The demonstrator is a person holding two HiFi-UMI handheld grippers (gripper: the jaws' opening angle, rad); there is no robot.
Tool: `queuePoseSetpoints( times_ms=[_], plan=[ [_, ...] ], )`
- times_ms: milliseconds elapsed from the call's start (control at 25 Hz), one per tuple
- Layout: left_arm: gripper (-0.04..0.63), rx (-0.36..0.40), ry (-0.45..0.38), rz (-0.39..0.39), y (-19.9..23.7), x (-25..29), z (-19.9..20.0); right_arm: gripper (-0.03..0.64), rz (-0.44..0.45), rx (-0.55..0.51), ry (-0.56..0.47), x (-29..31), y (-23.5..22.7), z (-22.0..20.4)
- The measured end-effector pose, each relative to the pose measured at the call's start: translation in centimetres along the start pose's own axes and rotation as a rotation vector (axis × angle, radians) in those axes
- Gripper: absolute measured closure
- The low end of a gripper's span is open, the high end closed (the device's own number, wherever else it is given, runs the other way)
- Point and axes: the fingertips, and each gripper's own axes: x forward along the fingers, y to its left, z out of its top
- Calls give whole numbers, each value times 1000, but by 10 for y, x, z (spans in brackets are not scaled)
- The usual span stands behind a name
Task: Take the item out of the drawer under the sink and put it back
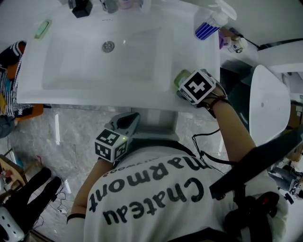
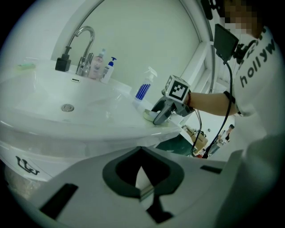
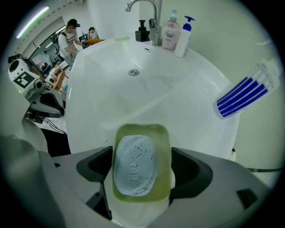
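Left tool (image 2: 141, 177): low, in front of the sink (image 1: 71, 56), jaws together, nothing between them. Right tool (image 3: 141, 169): clamped on green soap dish (image 3: 164, 138) holding pale soap bar (image 3: 133, 164), at sink's front right rim. Spray bottle (image 1: 208, 26) beyond.

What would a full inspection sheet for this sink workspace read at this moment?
Surface: white ceramic sink, nothing in the basin.
Job's things: green soap dish holding a pale oval soap bar, at the sink's front right corner; drawer not visible.
Clutter: blue-striped white spray bottle, black pump dispenser, two small bottles beside the chrome faucet.
Grippers: right gripper closed on the dish; left gripper shut, empty, below the rim.
Cables: black cable along the right forearm.
Surroundings: marble-patterned floor; people in the background.
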Motion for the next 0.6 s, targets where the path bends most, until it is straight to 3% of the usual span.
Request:
queuePoseSetpoints(
  times_ms=[600],
  plan=[
    [598,17,-27,3,-3,-8,-1,216,-24,23,-73,-2,-2,1]
  ],
)
